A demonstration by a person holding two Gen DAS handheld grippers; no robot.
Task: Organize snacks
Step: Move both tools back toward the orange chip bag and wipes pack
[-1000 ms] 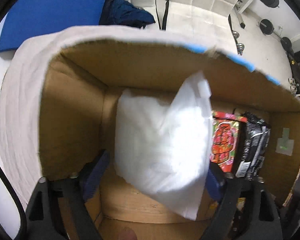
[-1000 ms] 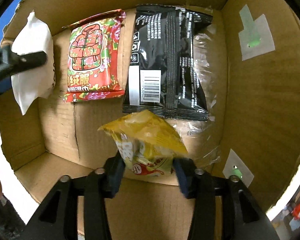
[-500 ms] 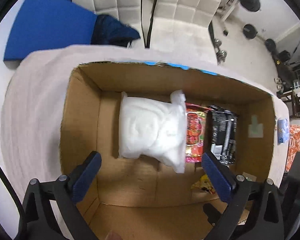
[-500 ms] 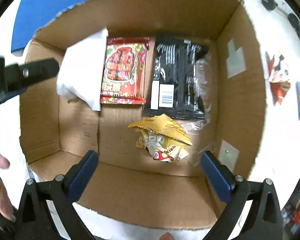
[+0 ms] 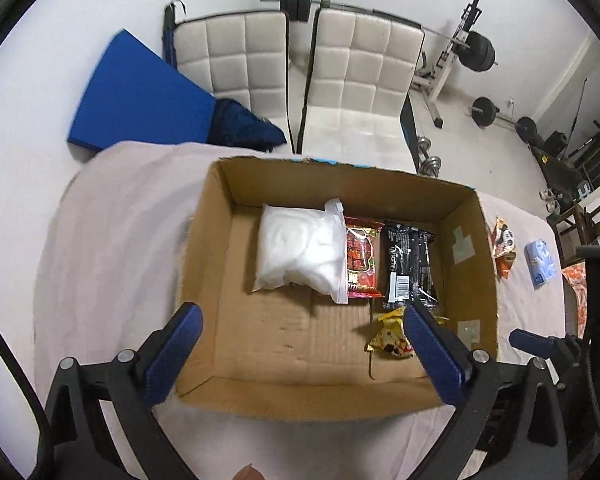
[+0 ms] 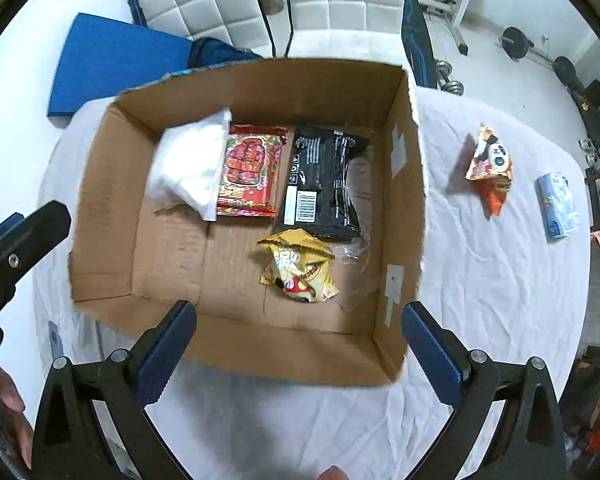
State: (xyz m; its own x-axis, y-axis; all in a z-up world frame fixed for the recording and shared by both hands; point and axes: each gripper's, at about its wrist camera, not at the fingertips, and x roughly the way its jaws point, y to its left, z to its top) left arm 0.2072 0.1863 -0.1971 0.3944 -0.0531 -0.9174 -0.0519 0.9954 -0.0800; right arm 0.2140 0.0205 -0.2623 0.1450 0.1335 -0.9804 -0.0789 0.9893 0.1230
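With both your left gripper point(image 5: 300, 344) and right gripper point(image 6: 300, 336) wide and empty above the cardboard box point(image 6: 404, 216), fetch next the orange snack packet point(image 6: 489, 168) at two o'clock.

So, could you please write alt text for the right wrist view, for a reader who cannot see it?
An open brown cardboard box on a white cloth holds four snacks: white bag, red packet, black packet, crumpled yellow packet. The open right hand-held gripper hovers empty; an orange packet and a light blue pack lie outside.
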